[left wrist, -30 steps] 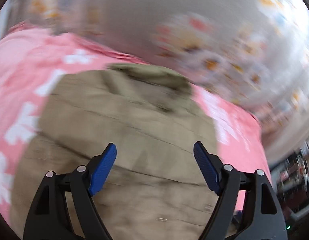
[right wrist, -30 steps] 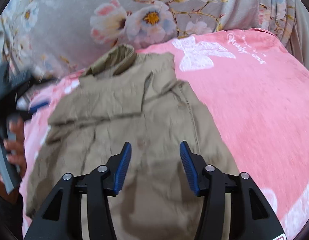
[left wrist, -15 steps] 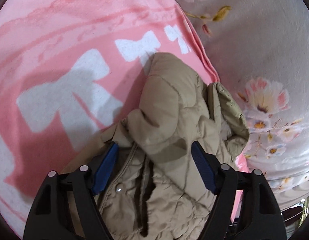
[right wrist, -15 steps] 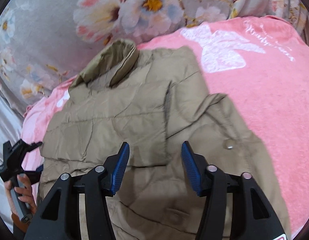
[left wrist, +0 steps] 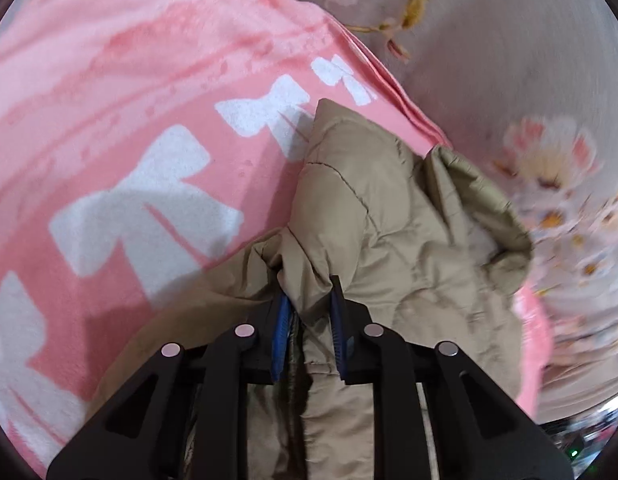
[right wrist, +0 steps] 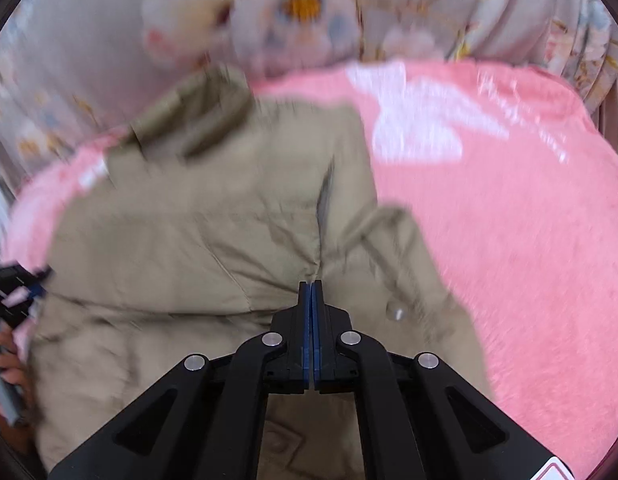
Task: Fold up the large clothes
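Jacket (left wrist: 393, 220) on the pink blanket (left wrist: 129, 80), now pinched by left tongs (left wrist: 309, 316) and right tongs (right wrist: 311, 312) that were wide open half a second ago, so ready to lift and fold.

The khaki quilted jacket (right wrist: 181, 248) I'm folding lies rumpled on a pink blanket (right wrist: 509, 220), collar toward the floral sheet, one bunched fold raised, a snap button showing near its front edge.
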The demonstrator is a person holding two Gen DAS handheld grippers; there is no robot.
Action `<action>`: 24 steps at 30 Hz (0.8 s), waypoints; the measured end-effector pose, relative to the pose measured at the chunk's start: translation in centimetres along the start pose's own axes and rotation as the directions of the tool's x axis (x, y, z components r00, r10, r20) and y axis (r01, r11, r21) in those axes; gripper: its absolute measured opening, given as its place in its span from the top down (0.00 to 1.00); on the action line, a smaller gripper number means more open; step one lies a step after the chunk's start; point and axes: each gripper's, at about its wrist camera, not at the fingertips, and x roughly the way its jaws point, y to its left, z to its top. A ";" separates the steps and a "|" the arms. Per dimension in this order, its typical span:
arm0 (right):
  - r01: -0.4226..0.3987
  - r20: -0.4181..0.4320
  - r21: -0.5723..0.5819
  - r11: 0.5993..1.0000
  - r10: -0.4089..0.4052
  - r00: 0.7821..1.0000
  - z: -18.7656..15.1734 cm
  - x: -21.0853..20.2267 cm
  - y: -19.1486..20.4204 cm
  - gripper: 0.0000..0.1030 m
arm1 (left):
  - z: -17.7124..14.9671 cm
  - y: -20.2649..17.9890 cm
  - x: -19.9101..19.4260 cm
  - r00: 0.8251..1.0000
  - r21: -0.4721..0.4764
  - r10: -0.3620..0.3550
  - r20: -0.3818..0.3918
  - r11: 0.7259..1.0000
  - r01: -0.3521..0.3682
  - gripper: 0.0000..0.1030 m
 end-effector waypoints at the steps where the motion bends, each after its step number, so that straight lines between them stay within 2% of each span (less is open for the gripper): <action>1: 0.001 -0.013 -0.001 1.000 -0.001 1.000 -0.3 0.5 -0.1 1.00 | -0.2 -0.3 0.1 1.000 0.028 0.023 0.007 0.999 -0.024 0.82; 8: 0.059 -0.012 -0.096 0.994 -0.060 0.998 -1.1 1.1 1.1 0.99 | -1.5 -1.9 0.8 0.986 0.180 0.155 0.064 0.970 -0.165 0.80; 11: 0.024 -0.030 -0.090 0.996 -0.026 0.999 -1.0 -0.2 0.1 0.98 | -1.8 -2.6 -1.1 0.977 0.232 0.187 0.100 0.951 -0.205 0.79; 12: 0.023 -0.028 -0.081 0.996 -0.025 0.999 -0.9 -0.9 -0.4 0.96 | -1.9 -2.8 -2.3 0.974 0.255 0.195 0.118 0.942 -0.219 0.74; 14: 0.027 -0.003 -0.064 0.998 -0.027 1.000 -1.1 -2.8 -1.1 0.91 | -1.9 -3.2 -4.4 0.973 0.295 0.181 0.144 0.931 -0.216 0.72; 16: 0.020 0.036 -0.060 0.998 -0.018 0.999 -0.8 -4.6 -1.4 0.91 | -1.6 -4.4 -6.6 0.962 0.339 0.191 0.195 0.907 -0.249 0.72; 17: 0.009 0.067 -0.060 0.998 -0.005 0.998 -0.3 -5.7 -1.2 0.91 | -1.3 -5.5 -7.5 0.960 0.351 0.186 0.209 0.902 -0.251 0.72; 20: -0.062 0.094 -0.066 0.996 0.068 0.993 1.4 -6.6 0.7 0.90 | -0.5 -8.8 -8.0 0.975 0.377 0.123 0.184 0.908 -0.186 0.65; 24: -0.139 0.093 -0.109 0.984 0.149 0.984 3.2 -5.0 4.7 0.90 | -0.9 -13.6 -5.3 0.993 0.412 0.066 0.097 0.906 -0.101 0.65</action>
